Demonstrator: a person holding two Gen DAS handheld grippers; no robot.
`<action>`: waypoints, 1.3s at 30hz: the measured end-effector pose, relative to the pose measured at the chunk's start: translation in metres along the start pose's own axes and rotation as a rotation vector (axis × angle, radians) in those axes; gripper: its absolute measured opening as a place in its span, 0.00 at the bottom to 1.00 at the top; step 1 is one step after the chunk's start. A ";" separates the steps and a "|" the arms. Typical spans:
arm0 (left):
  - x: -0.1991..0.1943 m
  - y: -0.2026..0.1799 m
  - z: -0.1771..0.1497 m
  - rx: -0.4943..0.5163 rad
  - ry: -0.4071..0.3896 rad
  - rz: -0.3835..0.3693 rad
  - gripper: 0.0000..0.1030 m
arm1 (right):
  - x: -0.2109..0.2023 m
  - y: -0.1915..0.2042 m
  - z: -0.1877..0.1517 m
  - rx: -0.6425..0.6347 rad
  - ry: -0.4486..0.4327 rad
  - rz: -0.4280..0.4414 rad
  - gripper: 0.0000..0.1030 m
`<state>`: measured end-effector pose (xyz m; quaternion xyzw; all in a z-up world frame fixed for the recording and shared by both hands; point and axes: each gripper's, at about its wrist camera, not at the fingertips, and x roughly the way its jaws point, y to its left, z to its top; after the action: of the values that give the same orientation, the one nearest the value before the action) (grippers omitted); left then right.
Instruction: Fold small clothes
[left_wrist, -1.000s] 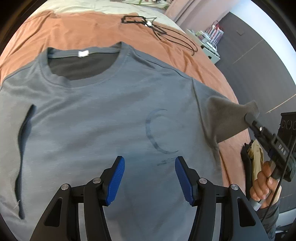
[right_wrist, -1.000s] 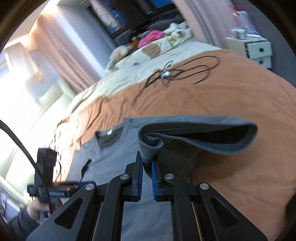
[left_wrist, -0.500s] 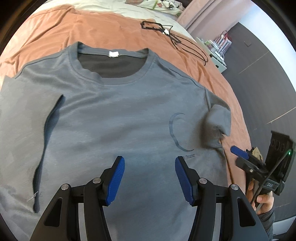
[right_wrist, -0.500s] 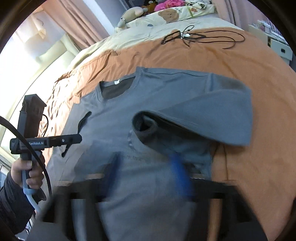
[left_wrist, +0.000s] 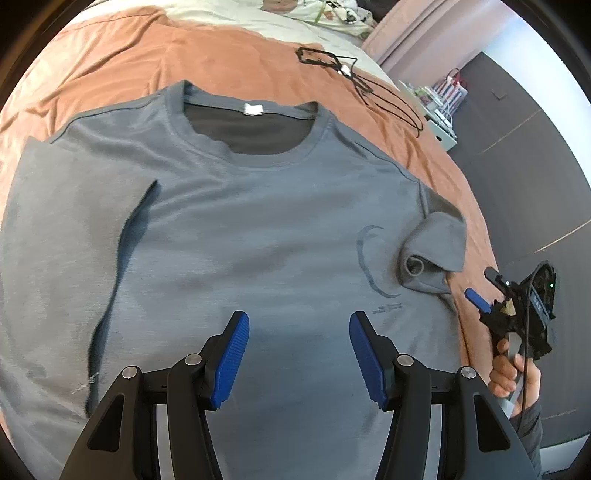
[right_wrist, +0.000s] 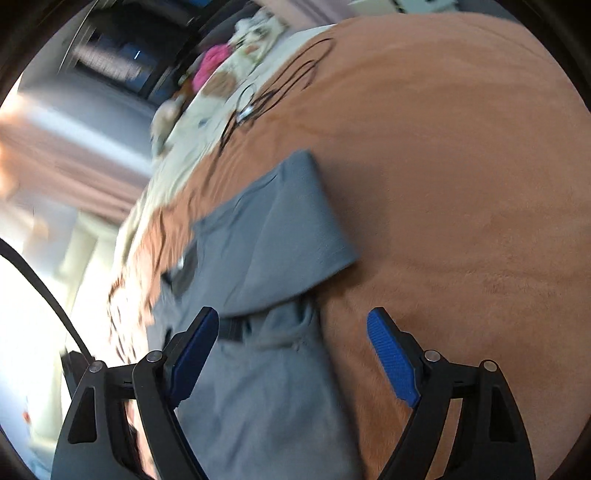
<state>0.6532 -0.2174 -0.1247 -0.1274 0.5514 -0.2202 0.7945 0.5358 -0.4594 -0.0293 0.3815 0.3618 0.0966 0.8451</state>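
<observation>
Grey T-shirt (left_wrist: 258, 236), right sleeve (left_wrist: 436, 243) just dropped inward

Pinched and lifted a second ago, the sleeve now lies folded over the chest at frame right; the right gripper (right_wrist: 295, 354) has let go, fingers spread, and so are the left gripper's (left_wrist: 297, 354), hovering at lower centre. First fold looks done. Shirt lies flat on an orange bedspread (left_wrist: 110, 66), black cable (left_wrist: 354, 81) upper right, bedroom clutter beyond
</observation>
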 end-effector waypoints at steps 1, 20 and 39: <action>0.000 0.002 0.001 -0.002 -0.001 0.002 0.57 | 0.005 0.001 0.000 0.004 -0.006 -0.004 0.80; -0.004 0.035 0.008 -0.034 -0.007 0.016 0.57 | 0.052 0.083 0.020 -0.267 -0.013 -0.040 0.11; -0.029 0.073 0.014 -0.081 -0.041 0.030 0.57 | 0.099 0.147 0.033 -0.423 0.040 0.024 0.32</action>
<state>0.6732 -0.1404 -0.1280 -0.1555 0.5452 -0.1830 0.8032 0.6465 -0.3334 0.0377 0.1979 0.3457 0.1880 0.8978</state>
